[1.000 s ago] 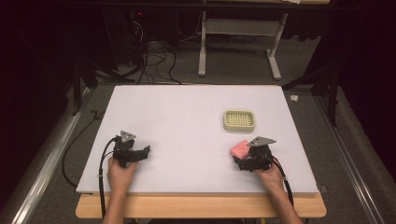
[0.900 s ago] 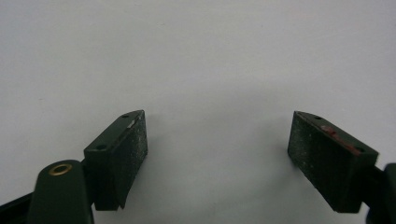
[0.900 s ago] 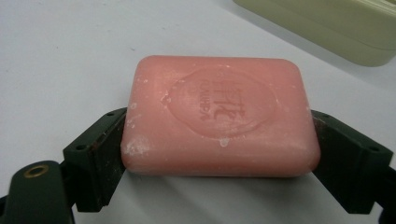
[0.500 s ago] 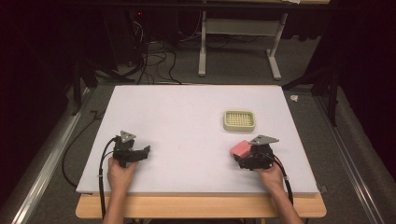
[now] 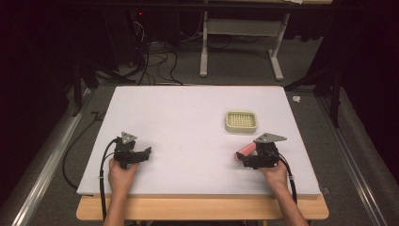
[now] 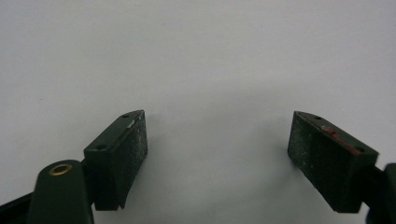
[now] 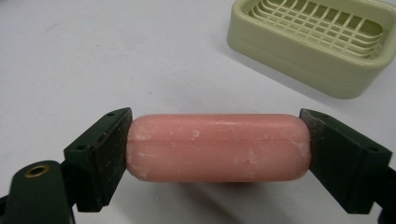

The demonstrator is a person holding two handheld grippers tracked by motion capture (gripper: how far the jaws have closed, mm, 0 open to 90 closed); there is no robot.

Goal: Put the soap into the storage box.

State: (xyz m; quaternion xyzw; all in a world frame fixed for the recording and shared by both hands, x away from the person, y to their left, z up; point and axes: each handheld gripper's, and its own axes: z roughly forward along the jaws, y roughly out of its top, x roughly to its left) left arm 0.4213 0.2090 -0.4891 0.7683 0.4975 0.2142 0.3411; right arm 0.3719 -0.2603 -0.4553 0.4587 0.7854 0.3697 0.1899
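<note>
Right gripper (image 7: 217, 149) level — clamped across pink soap (image 7: 217, 147).

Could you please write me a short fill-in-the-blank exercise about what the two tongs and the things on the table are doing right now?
1. The right tongs are shut on the ends of a bar of soap whose colour is ____.
2. The left tongs rest on the white table with their jaws ____.
3. The pale green soap dish has a ____ insert and holds nothing.

Missing words: pink; open; grid
</note>
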